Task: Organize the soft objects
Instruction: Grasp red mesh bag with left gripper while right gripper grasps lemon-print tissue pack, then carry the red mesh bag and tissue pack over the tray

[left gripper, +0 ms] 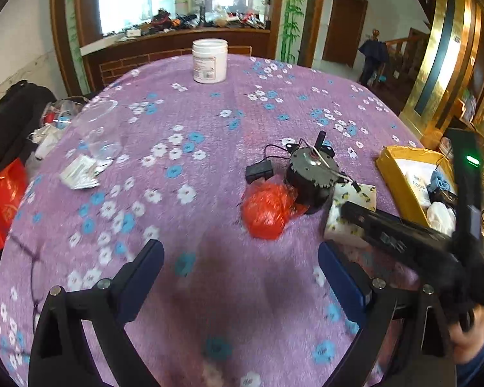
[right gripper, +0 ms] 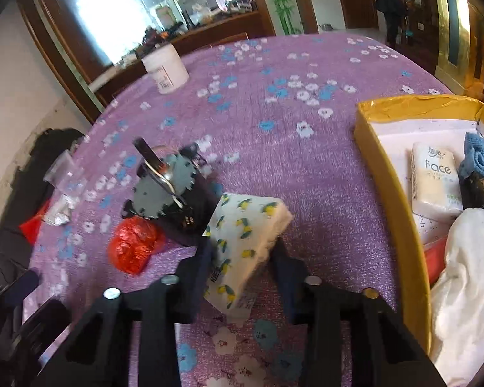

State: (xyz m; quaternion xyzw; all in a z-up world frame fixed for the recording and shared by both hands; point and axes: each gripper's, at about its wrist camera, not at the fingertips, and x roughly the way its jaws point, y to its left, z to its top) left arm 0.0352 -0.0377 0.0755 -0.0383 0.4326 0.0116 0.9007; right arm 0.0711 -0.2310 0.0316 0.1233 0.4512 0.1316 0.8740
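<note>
We see the purple floral tablecloth (right gripper: pixel 306 167) filling both views. Yellow box (right gripper: pixel 384 174) sits at the right edge of the right wrist frame, holding a "Face" tissue pack (right gripper: pixel 435 180), a blue cloth (right gripper: pixel 479 159) and a white cloth (right gripper: pixel 464 267). Black motor unit (right gripper: pixel 174 193) sits left of centre, touching the lemon-print tissue pack (right gripper: pixel 245 238) at its upper left corner. Right gripper (right gripper: pixel 242 258) is clamped on the lemon-print tissue pack at lower centre, both pads pressing its sides, pack tilted. Red plastic bag (right gripper: pixel 134 246), crumpled, lies just left of the pack, touching the motor base. White jar (right gripper: pixel 166 67) stands upright at upper left, well apart. Left gripper (left gripper: pixel 242 264) at bottom of the left wrist frame has jaws spread wide, nothing between them, only cloth below. A clear plastic cup (left gripper: pixel 101 129) and crumpled foil wrapper (left gripper: pixel 79 172) lie at the left of that frame.
</note>
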